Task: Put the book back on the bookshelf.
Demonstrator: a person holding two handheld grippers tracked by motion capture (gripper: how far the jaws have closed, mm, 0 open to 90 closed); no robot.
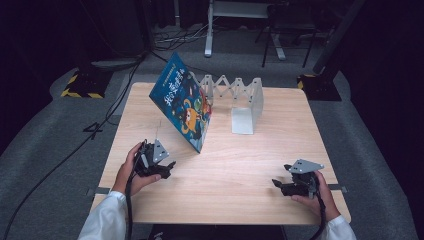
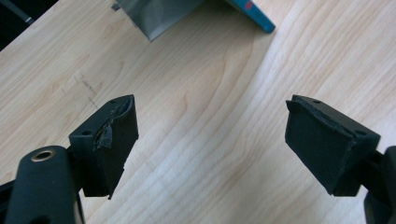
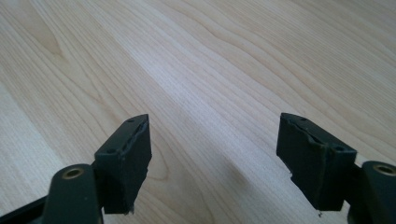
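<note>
A blue picture book [image 1: 183, 102] leans tilted against a grey metal expanding book rack [image 1: 241, 100] at the back of the wooden table [image 1: 235, 165]. My left gripper [image 1: 166, 169] rests low at the front left, open, with bare wood between its pads [image 2: 114, 140]. In the left gripper view a corner of the book [image 2: 254, 13] and the rack's foot [image 2: 156, 16] show far ahead. My right gripper [image 1: 278, 185] sits at the front right, open, its pads [image 3: 128, 158] apart over plain tabletop.
Beyond the table lie grey carpet, black cables [image 1: 115, 100], a yellow-and-black striped stand foot [image 1: 82, 86] at the left and another stand base [image 1: 320, 82] at the right. A white frame leg [image 1: 209, 30] stands farther back.
</note>
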